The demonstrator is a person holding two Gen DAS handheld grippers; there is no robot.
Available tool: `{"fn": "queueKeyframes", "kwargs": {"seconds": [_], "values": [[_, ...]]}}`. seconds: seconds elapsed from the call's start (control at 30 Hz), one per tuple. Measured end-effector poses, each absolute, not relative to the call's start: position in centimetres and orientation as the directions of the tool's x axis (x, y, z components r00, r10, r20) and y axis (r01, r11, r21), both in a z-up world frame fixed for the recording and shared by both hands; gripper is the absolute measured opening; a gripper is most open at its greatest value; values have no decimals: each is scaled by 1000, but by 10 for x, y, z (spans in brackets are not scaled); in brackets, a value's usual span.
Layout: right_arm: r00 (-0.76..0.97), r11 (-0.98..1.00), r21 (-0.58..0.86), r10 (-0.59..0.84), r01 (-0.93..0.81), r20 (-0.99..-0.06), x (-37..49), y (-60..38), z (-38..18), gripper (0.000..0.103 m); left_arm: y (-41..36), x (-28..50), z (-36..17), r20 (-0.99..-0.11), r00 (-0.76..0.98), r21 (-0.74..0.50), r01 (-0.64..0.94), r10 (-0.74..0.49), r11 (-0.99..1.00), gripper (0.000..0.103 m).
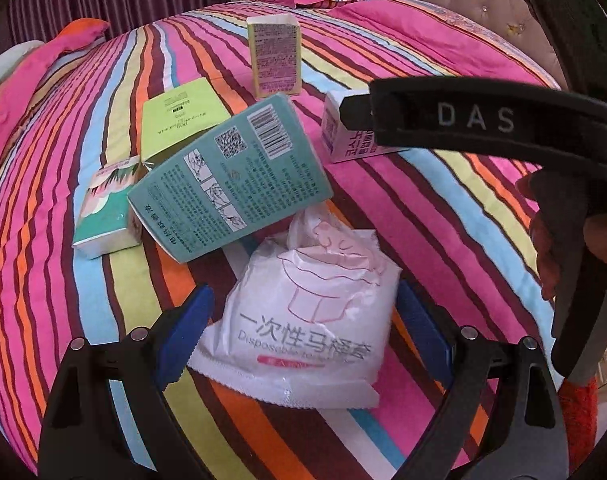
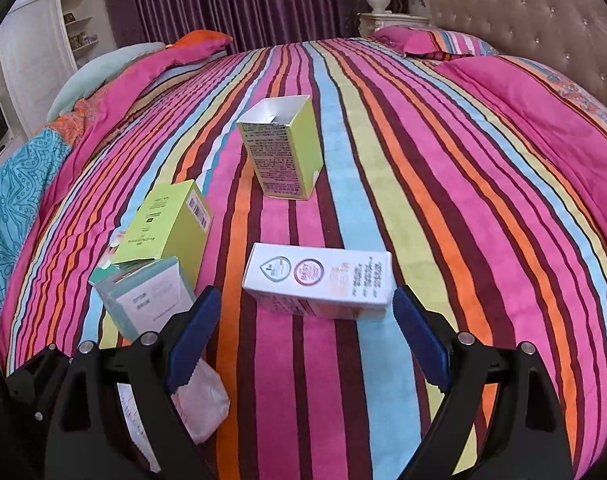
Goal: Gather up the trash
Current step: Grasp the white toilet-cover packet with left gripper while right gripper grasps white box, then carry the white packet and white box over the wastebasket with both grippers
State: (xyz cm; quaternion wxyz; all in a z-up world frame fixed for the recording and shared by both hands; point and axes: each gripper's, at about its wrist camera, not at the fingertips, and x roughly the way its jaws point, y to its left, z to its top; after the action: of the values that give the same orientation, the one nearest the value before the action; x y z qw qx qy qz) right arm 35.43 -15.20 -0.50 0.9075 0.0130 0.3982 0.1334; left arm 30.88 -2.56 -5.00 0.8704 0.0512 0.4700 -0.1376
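The left claw [image 1: 303, 336] is spread wide, its blue pads on either side of a white plastic packet [image 1: 303, 320] printed "Disposable", which lies on the striped bed [image 1: 443, 208]. Whether the pads touch the packet cannot be told; gaps seem to show on both sides.

Taking that packet as the landmark: a teal box [image 1: 231, 180] lies tilted just beyond it, its near corner overlapping the packet's crumpled top. Beyond the teal box and to the left lies a lime-green box [image 1: 175, 120], partly covered by it. Left of the teal box, touching or nearly so, sits a small green and white box [image 1: 107, 212]. Well beyond the packet a yellow-green box [image 1: 275, 56] stands upright with its top open. Beyond the packet to the right lies a white box [image 1: 339, 128], partly hidden behind the black finger of the right claw.

The right claw [image 2: 307, 344] is also open and holds nothing; the white box [image 2: 319, 280] lies crosswise just ahead of its fingertips, not between them. In the right wrist view the packet [image 2: 203, 408] shows at lower left, behind the left blue pad [image 2: 191, 336].
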Motion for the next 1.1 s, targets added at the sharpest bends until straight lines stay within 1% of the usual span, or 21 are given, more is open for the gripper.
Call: {"fn": "queueKeyframes", "kwargs": {"seconds": [0.23,0.43,0.47,0.5,0.53,0.67,0.9,1.1], "values": [[648,972,98,217,-215,-730,372,-149,-13,84,-22,319,-61,-827,520,-66,289,-215,955,89],[650,978,106,197,-178,-734,383,-149,-20,83,-25,322,-66,-815,543,-44,292,-203,955,89],[649,980,100,191,-175,-736,384,-148,-21,83,-25,322,-66,-814,544,-40,295,-202,955,86],[646,980,96,187,-173,-740,385,-147,-22,83,-25,321,-65,-812,549,-32,295,-197,955,79],[637,980,97,188,-174,-748,386,-147,-24,83,-25,320,-64,-809,555,-28,294,-195,955,76],[624,979,92,186,-180,-759,382,-147,-26,80,-21,315,-62,-805,557,-42,288,-202,957,72],[613,976,100,201,-195,-764,359,-155,-21,79,-23,287,-59,-807,554,-43,294,-207,955,72],[627,975,114,211,-191,-750,321,-171,-12,79,-12,251,-55,-808,549,-82,256,-215,963,72]]}}
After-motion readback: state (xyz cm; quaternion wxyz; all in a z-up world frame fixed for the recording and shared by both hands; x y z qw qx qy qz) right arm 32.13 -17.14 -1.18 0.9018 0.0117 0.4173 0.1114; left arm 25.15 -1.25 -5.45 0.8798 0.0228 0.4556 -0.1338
